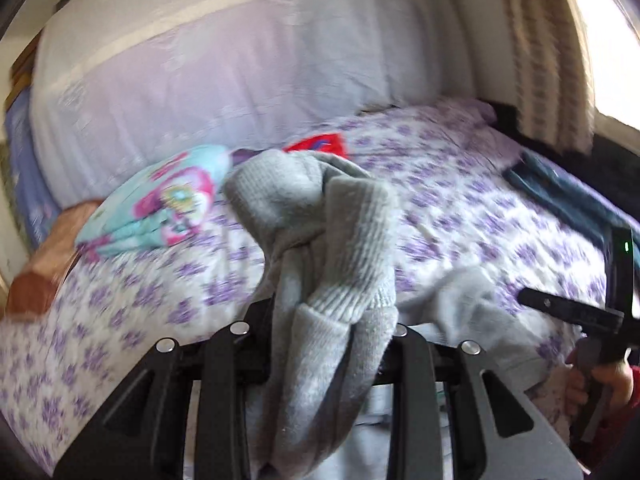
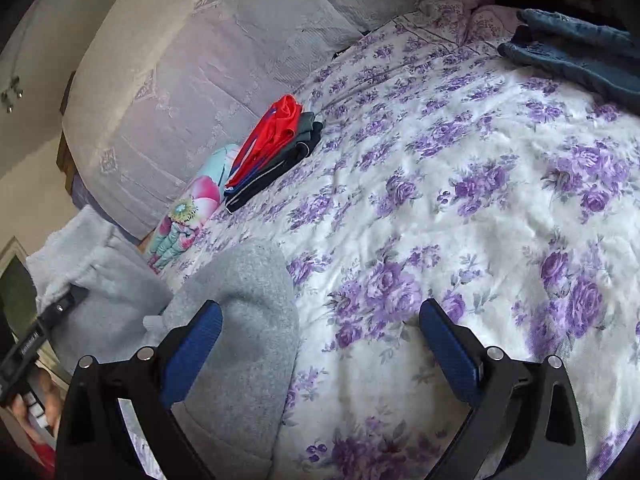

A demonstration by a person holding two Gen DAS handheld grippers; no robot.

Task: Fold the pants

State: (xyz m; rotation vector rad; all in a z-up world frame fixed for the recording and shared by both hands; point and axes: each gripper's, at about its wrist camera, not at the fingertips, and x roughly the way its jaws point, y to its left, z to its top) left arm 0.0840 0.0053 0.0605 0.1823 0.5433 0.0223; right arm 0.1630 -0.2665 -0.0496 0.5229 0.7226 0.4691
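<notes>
Soft grey fleece pants (image 1: 320,248) hang bunched, ribbed cuff up, trailing onto the near left of the floral bed (image 2: 460,200).

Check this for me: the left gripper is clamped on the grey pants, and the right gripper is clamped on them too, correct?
Not quite. The left gripper is clamped on the grey pants, but the right gripper is open, its blue pads wide apart above the bedspread, as the right wrist view shows.

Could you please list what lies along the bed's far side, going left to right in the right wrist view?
Floral turquoise-and-pink folded garment → red garment on top of a stack of dark folded clothes → bare stretch of purple-flowered bedspread → dark blue garment at the right edge.
</notes>
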